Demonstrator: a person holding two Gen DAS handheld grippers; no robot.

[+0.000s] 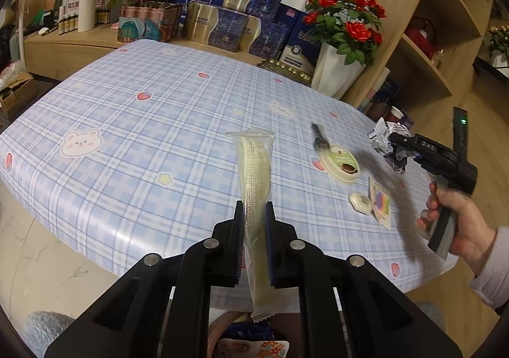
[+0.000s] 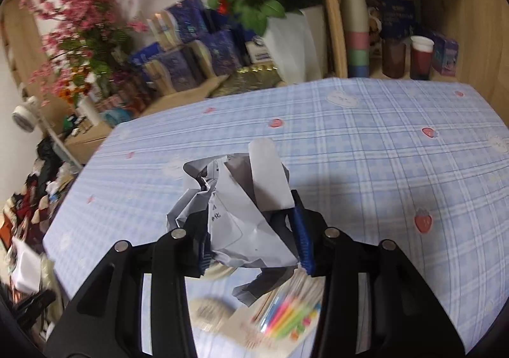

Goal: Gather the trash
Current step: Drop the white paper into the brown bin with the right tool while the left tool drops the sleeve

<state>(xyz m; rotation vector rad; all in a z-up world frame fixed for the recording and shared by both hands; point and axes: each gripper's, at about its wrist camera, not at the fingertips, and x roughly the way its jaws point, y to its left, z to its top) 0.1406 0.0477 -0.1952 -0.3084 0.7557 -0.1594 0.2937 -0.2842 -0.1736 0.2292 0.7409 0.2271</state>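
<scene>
My left gripper [image 1: 254, 215] is shut on a long clear plastic wrapper [image 1: 254, 173] with a pale yellow-green strip inside; it is held off the near edge of the blue plaid table [image 1: 143, 135]. A trash bin [image 1: 251, 339] with wrappers in it shows just below the fingers. My right gripper [image 2: 251, 224] is shut on a crumpled white printed paper ball [image 2: 235, 211] and holds it above the table; it also shows in the left wrist view [image 1: 389, 145]. On the table lie a round green lid [image 1: 339, 164], a small black fork [image 1: 317, 138], a colourful card packet [image 1: 380, 202] and a white wad [image 1: 360, 200].
A white vase of red roses [image 1: 337, 72] stands at the table's far right corner. Stacked blue and gold boxes [image 1: 229, 24] fill the counter behind. A wooden shelf unit [image 1: 445, 24] with cups stands to the right. Floor clutter lies at the left [image 2: 35, 199].
</scene>
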